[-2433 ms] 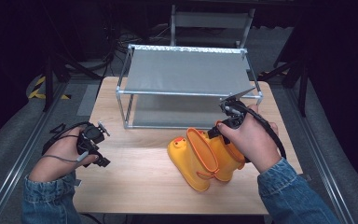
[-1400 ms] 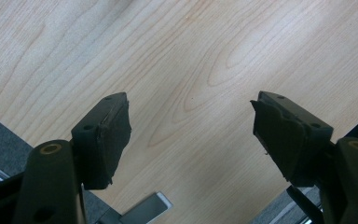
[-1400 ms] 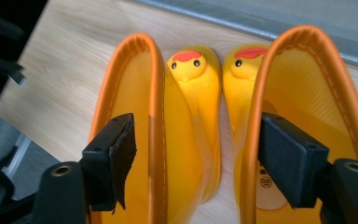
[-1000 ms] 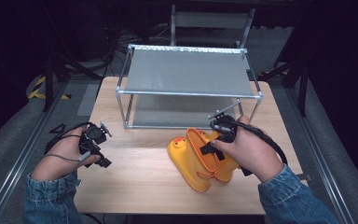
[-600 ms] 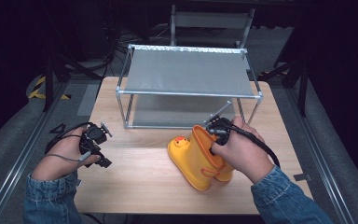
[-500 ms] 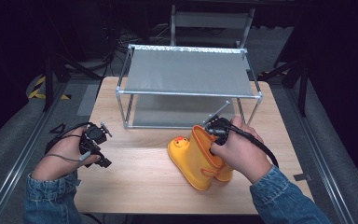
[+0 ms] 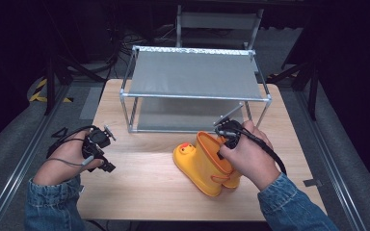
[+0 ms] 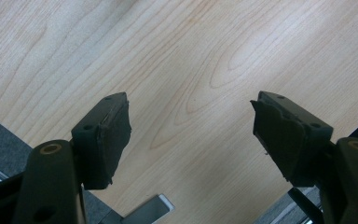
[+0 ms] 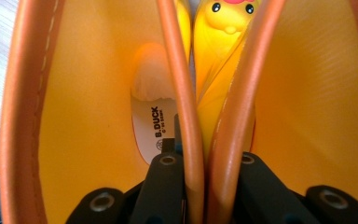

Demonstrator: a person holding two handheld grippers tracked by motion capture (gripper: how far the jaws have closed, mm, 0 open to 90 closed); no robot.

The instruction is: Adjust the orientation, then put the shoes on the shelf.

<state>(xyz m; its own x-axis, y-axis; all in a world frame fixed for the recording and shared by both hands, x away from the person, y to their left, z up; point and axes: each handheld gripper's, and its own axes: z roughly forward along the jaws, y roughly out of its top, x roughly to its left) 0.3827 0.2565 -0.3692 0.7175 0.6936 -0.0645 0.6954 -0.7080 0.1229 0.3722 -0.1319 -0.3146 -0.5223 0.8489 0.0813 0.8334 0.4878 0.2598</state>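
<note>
**Boots pinched together, lift not yet begun**

The right gripper point(image 9: 204, 186) has just closed, and its jaws now pinch the two inner rims of the pair of yellow boots point(image 7: 207, 161), one jaw inside each boot. The boots stand on the table point(image 7: 144, 192) at about four o'clock from its middle, just in front of the metal rack point(image 7: 195, 77) at twelve. The grasp looks done; carrying them, probably to the rack, remains. The left gripper point(image 8: 191, 135) rests at nine o'clock, fingers spread, empty.
</note>
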